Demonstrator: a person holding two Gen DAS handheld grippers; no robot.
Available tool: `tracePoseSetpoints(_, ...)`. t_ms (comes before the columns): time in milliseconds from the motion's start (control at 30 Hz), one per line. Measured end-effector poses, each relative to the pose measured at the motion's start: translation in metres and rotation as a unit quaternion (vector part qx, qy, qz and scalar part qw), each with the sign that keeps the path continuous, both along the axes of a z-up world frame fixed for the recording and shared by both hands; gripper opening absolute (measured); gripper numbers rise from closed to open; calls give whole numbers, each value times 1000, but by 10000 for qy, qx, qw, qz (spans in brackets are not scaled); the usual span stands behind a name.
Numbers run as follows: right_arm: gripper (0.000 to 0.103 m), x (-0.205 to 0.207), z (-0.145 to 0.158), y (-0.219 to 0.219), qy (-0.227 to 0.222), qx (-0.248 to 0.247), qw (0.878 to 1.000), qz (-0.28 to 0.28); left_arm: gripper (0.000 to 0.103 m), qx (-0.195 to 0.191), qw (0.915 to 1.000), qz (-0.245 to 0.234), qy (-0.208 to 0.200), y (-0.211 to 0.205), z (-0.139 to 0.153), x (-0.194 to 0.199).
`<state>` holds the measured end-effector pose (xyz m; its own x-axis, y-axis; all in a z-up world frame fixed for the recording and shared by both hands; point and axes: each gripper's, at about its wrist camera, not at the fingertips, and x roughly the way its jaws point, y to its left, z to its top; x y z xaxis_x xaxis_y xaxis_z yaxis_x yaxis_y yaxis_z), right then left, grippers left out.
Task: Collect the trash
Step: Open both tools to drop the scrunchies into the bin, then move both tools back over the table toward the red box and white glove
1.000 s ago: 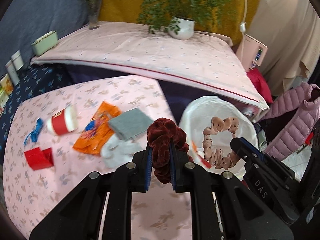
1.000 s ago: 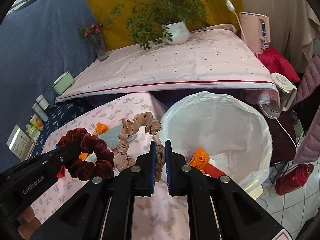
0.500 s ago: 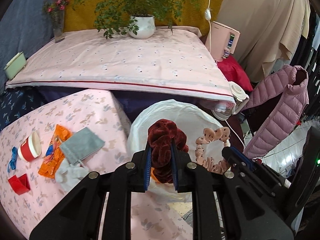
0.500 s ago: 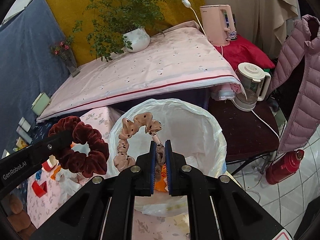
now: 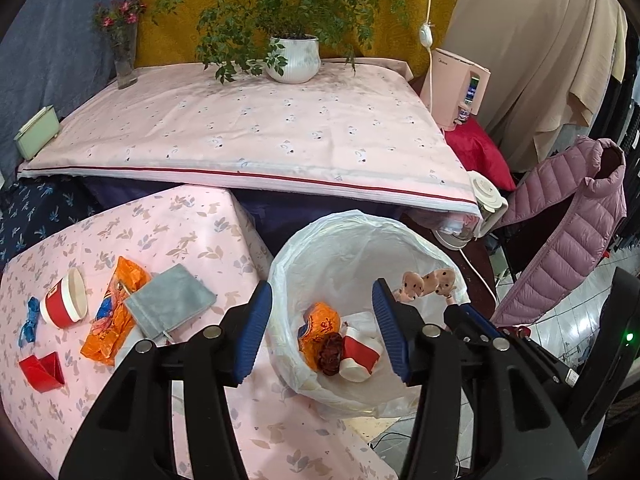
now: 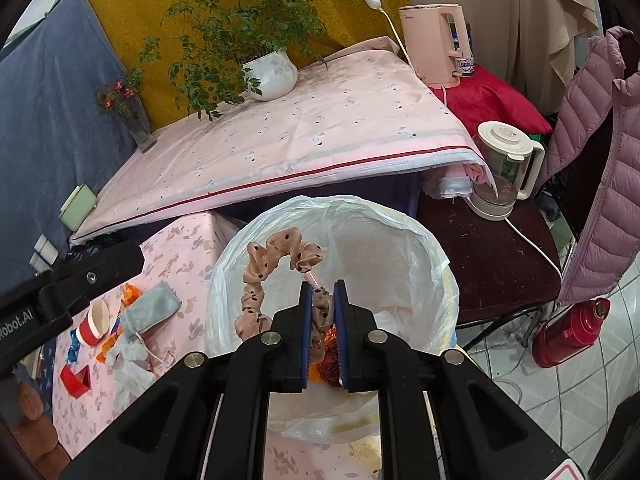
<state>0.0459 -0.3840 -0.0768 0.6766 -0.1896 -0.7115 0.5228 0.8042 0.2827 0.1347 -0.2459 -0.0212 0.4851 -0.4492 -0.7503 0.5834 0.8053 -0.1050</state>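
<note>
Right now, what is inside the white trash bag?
In the trash bag lie an orange wrapper, a dark red scrunchie and a red paper cup. Anything under them is covered. The spotted scrunchie hangs above, between the right tongs, which are opening.

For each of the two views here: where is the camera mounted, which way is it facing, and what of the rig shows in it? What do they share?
Left wrist: on the left tool, looking down along its opening, empty fingers into the lined bin; the right tool intrudes at right.
Right wrist: on the right tool, angled down over the bin, jaws opening around the dotted scrunchie; the left tool's arm crosses at left.
Shared: bin, scrunchie, red paper cup, potted plant.
</note>
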Motion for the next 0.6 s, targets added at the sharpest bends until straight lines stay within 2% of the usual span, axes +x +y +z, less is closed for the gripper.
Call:
tracePoseSetpoints(100,17,2,1,3,-23,-25,10000,-16,50,15,10000,73,0,6,-2,2)
tracePoseSetpoints(233,20,5,2,7,-40,-20,10000,-10,61,-16,9997,244,-1,17,-4,4)
tracePoseSetpoints(333,24,4,3,10,-53,-34,10000,-20,61,-17,9995,311,15,25,-6,6)
tracePoseSetpoints(467,26,5,6,16,-55,-52,10000,28,61,-21,9991,418,47,35,-8,8)
tracePoseSetpoints(533,30,6,7,21,-55,-87,9999,71,62,-31,9987,494,84,42,-9,9)
tracePoseSetpoints(600,36,6,9,26,-76,-120,9998,100,67,-39,9982,594,112,49,-11,10)
